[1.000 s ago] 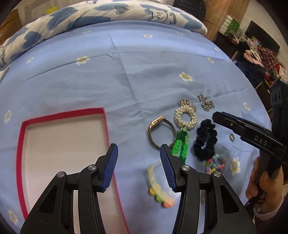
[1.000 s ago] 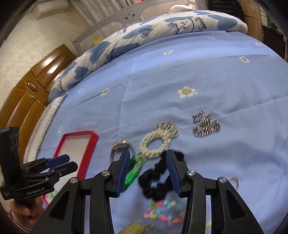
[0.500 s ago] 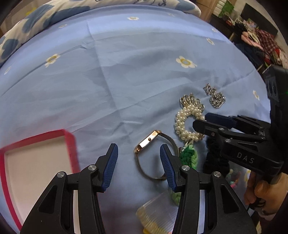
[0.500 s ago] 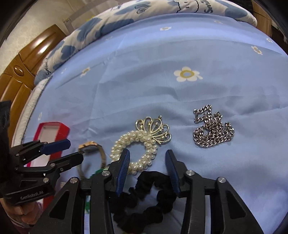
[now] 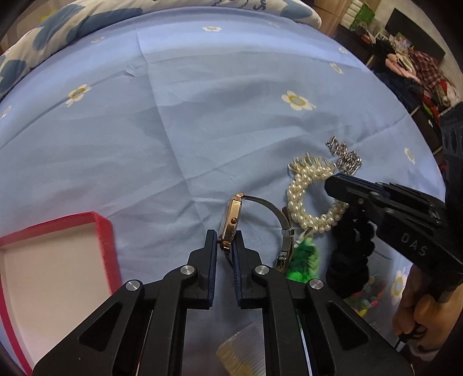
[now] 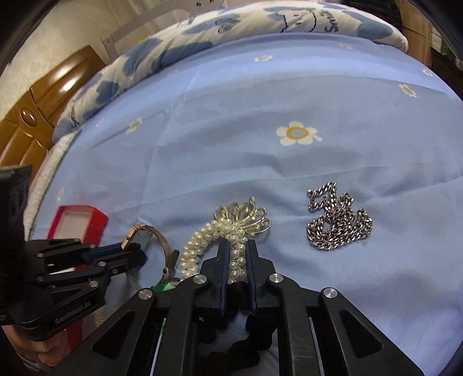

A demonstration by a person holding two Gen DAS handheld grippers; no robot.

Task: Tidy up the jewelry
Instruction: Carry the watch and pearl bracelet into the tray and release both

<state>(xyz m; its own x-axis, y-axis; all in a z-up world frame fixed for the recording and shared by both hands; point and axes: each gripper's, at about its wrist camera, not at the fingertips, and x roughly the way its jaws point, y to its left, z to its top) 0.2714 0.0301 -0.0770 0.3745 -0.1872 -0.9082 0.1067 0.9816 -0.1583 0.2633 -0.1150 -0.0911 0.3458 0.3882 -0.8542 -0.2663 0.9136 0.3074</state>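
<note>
A pale blue bed sheet (image 5: 202, 138) printed with small daisies carries the jewelry, with a cloud-patterned duvet (image 6: 260, 26) bunched at its far edge. A red box (image 5: 101, 231) with a pale lining lies open at the left gripper's side. Beside the watch (image 5: 230, 222) sit a green braided cord (image 5: 303, 257), a black scrunchie (image 5: 351, 248) and a heap of silver curb chain (image 6: 338, 225); the scrunchie crowds the pearl bracelet (image 6: 208, 240) from below.

Both grippers tilt steeply down at the bed. The left gripper (image 5: 225, 245) pinches the watch's gold-toned case, which stands on edge with its mesh band looping to the right. The right gripper (image 6: 236, 260) is pressed together on the strand of round pearls, just below its gilt crown charm (image 6: 249, 217). 1 hand (image 5: 416, 315) grips the right handle; something yellowish and ribbed at the bottom edge is perhaps a comb
</note>
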